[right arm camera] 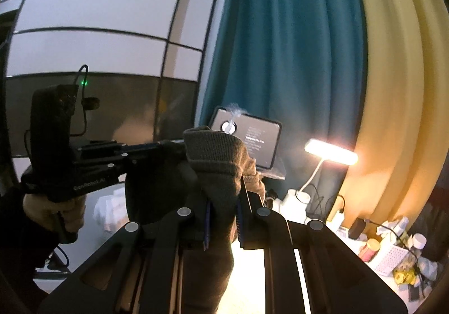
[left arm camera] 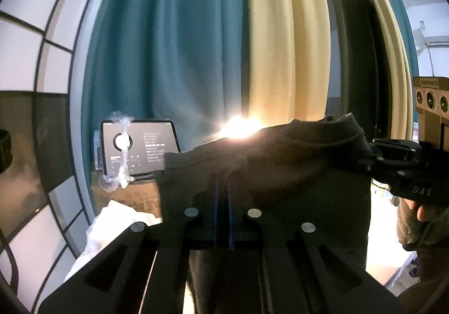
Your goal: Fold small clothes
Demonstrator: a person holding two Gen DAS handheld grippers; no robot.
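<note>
Hanging in open air before the curtains [left arm camera: 196, 47], a dark ribbed-hem garment [left arm camera: 280, 168] stretches between both grippers. Left gripper [left arm camera: 223, 201] jaws pinch its edge; right gripper [right arm camera: 223, 218] jaws pinch its brownish cuff above the desk [right arm camera: 280, 280].

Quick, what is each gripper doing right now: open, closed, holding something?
Left gripper: closed on the dark garment, held up in the air.
Right gripper: closed on the same garment's ribbed edge.
</note>
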